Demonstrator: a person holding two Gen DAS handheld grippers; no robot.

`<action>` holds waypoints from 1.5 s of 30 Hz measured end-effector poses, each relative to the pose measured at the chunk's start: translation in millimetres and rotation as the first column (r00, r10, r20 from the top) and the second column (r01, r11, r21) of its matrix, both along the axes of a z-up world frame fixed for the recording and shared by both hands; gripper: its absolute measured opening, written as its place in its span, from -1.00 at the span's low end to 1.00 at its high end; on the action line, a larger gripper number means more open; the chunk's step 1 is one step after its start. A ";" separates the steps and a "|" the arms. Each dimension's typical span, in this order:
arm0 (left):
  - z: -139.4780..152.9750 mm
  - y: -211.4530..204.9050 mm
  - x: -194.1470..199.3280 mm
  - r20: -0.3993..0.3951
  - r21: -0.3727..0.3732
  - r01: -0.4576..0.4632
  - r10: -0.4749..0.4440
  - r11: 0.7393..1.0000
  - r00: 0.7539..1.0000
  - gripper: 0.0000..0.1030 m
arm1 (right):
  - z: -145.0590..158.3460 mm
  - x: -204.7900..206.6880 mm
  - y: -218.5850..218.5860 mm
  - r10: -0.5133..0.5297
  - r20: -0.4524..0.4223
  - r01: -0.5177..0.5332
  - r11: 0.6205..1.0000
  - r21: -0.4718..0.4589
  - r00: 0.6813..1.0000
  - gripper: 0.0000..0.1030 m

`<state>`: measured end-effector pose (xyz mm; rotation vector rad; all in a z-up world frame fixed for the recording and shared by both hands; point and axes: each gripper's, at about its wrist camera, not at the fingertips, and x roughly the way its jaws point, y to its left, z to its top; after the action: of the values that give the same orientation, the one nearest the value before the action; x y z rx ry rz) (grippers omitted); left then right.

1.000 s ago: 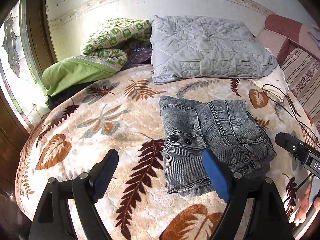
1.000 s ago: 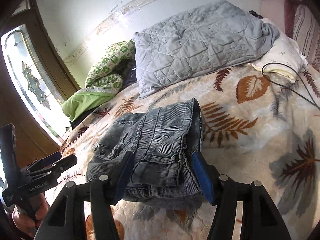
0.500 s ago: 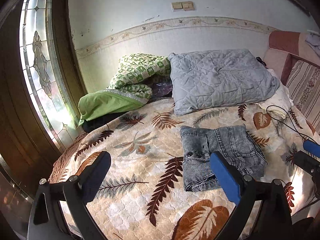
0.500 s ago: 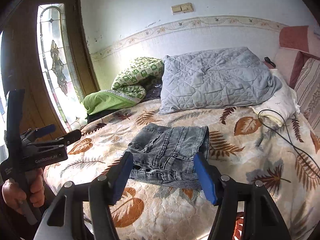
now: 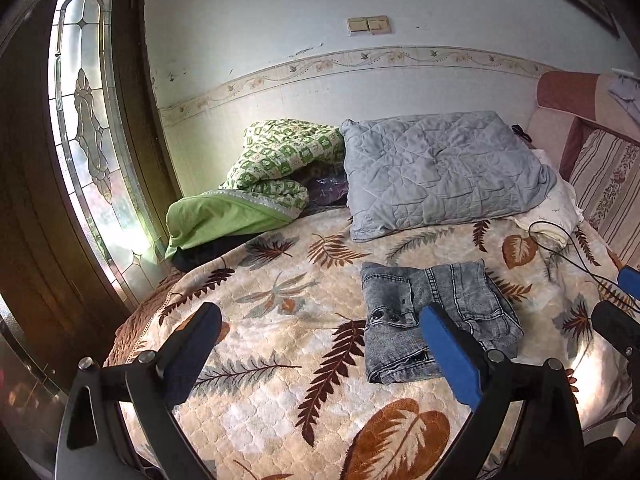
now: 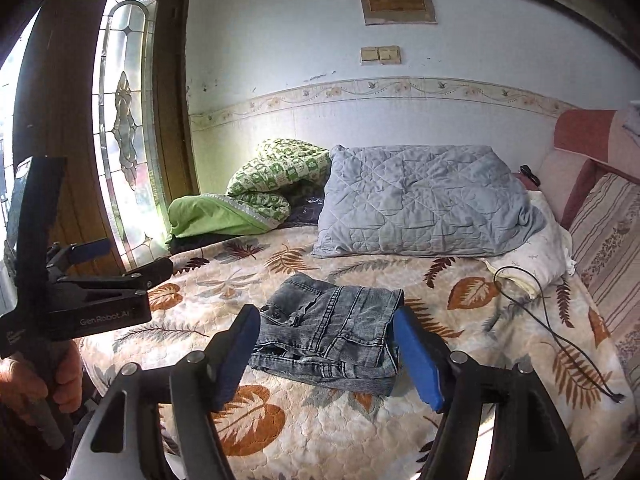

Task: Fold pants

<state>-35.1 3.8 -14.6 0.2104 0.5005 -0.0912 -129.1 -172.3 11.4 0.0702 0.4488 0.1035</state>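
The grey denim pants (image 5: 436,316) lie folded into a compact stack on the leaf-patterned bedspread (image 5: 280,320); they also show in the right wrist view (image 6: 332,336). My left gripper (image 5: 320,344) is open and empty, held back above the bed's near edge, left of the pants. My right gripper (image 6: 326,344) is open and empty, held back in front of the pants. The left gripper also shows at the left of the right wrist view (image 6: 108,256), and the right gripper's fingers (image 5: 616,316) show at the right edge of the left wrist view.
A grey quilted pillow (image 5: 440,172) and a green patterned blanket (image 5: 272,172) lie against the wall at the back. A black cable (image 6: 552,320) trails over the bed's right side. A glazed wooden door (image 5: 88,140) stands at the left, a striped headboard (image 6: 608,248) at the right.
Both grippers have drawn back and up from the folded pants, so the pants look smaller and more of the room shows. The pants have not moved.
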 end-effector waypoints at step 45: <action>-27.7 17.5 28.9 -0.021 -0.014 -0.066 0.066 0.998 0.998 0.93 | -45.0 34.4 15.9 0.015 -0.102 -0.017 1.000 -0.010 0.995 0.43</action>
<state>-6.2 21.2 -42.3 0.1785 0.5266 -0.0327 -94.7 -156.4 -33.6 0.0615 0.5520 0.1136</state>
